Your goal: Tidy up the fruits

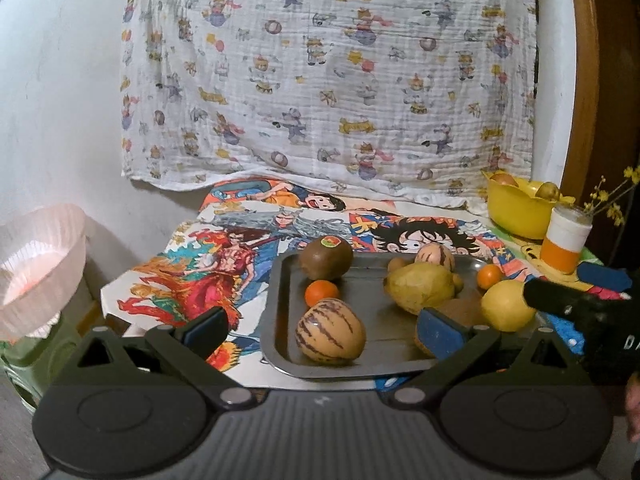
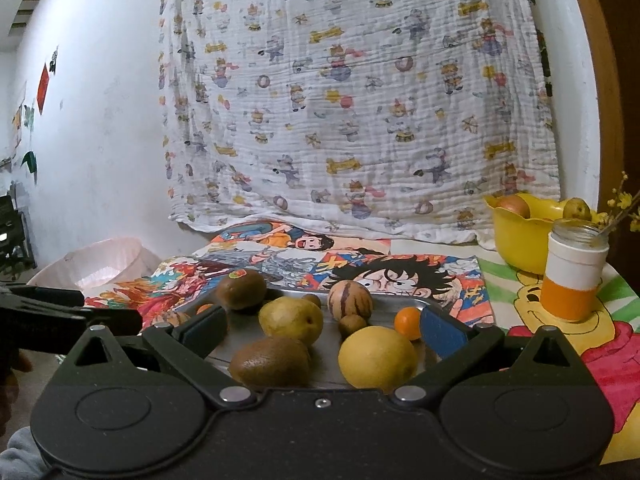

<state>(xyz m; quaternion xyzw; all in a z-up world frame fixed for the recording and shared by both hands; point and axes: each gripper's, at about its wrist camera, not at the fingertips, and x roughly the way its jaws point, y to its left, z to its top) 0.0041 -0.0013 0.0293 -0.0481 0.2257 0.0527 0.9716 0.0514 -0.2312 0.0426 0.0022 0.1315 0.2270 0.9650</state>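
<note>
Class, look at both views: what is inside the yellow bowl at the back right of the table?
The yellow bowl holds a reddish-yellow fruit at its left rim and a small yellowish fruit at its right. The bowl's wall hides anything lower down, so its full contents cannot be seen.

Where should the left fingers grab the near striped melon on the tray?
Grip the striped melon across its narrower middle, coming from above and the near side. It lies on its side at the tray's front, the left gripper open, clear space left; the pear is apart.
</note>
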